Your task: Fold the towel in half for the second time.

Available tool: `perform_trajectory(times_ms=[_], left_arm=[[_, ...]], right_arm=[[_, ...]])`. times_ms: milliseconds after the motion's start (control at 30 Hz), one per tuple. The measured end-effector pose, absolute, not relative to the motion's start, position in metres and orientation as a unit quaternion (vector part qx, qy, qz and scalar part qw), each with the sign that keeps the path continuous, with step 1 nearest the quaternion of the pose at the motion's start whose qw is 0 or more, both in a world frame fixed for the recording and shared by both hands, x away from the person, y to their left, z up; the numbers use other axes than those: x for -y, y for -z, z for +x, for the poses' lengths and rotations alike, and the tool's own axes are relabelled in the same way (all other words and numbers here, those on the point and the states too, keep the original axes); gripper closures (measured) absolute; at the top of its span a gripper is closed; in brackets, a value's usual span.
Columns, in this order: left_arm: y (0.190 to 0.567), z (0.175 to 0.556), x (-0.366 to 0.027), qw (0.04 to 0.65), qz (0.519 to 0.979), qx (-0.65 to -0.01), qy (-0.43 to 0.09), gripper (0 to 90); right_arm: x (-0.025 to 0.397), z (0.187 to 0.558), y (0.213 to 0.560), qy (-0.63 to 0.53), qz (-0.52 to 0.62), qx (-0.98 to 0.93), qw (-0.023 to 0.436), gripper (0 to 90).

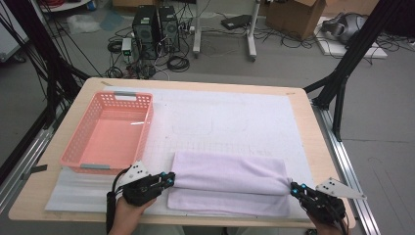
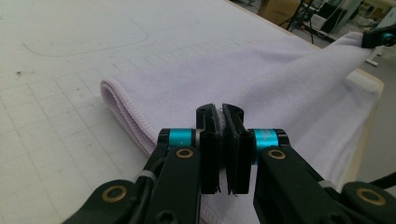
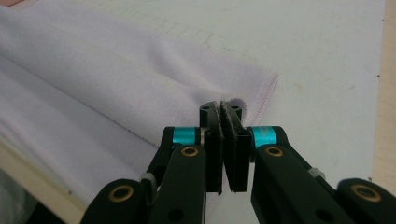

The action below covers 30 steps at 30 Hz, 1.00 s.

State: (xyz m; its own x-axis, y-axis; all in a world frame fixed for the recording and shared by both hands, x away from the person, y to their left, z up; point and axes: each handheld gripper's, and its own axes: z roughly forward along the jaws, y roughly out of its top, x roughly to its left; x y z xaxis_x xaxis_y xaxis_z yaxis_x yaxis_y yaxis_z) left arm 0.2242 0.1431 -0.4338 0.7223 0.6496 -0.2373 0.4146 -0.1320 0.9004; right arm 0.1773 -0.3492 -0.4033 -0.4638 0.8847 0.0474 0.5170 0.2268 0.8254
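In the high view, a lilac towel [image 1: 227, 183] lies folded in the lower middle of the frame, on the white mat [image 1: 235, 122] that covers the worktop [image 1: 313, 142]. The left gripper [image 1: 170, 179] meets the towel's left end at the lower left, and the right gripper [image 1: 295, 187] meets its right end at the lower right. A pink basket [image 1: 142, 129] stands in the left half of the frame, just beyond the left gripper.

In the left gripper view, the jaws at the bottom centre are closed on a pinch of the towel [image 2: 261, 88], whose folded edge runs off to the left of them. The cloth stretches toward the upper right, where the right gripper [image 2: 379, 37] holds its far corner.

In the right gripper view, the jaws at the bottom centre are clamped on the towel [image 3: 116, 79] near its stitched corner, and the cloth spreads to the upper left.
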Motion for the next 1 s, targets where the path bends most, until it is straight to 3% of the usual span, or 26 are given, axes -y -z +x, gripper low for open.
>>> perform_trajectory(times_ms=[267,300,333,367,467,600,833,1000], left_arm=[[0.442,0.210,-0.146,0.537,0.762,-0.353,-0.076,82.4],[0.443,0.210,-0.147,0.537,0.762,-0.355,-0.077,76.0],[0.442,0.210,-0.147,0.538,0.759,-0.358,-0.079,62.0],[0.441,0.212,-0.148,0.542,0.754,-0.362,-0.079,56.0],[0.434,0.217,-0.147,0.555,0.742,-0.365,-0.091,47.2],[0.431,0.225,-0.143,0.558,0.739,-0.364,-0.100,45.3],[0.436,0.236,-0.141,0.546,0.738,-0.380,-0.110,43.8],[0.440,0.252,-0.136,0.529,0.742,-0.395,-0.117,41.7]], right_arm=[[0.349,0.158,0.413,-0.391,0.463,-0.768,0.204,87.3],[0.349,0.157,0.414,-0.389,0.463,-0.770,0.201,85.4],[0.351,0.156,0.416,-0.387,0.467,-0.770,0.198,70.8],[0.352,0.156,0.416,-0.386,0.476,-0.764,0.202,63.4],[0.362,0.159,0.408,-0.410,0.495,-0.735,0.216,61.2],[0.360,0.174,0.402,-0.407,0.493,-0.734,0.228,62.5],[0.329,0.207,0.426,-0.366,0.467,-0.780,0.197,64.0],[0.327,0.206,0.438,-0.339,0.459,-0.798,0.196,68.0]])
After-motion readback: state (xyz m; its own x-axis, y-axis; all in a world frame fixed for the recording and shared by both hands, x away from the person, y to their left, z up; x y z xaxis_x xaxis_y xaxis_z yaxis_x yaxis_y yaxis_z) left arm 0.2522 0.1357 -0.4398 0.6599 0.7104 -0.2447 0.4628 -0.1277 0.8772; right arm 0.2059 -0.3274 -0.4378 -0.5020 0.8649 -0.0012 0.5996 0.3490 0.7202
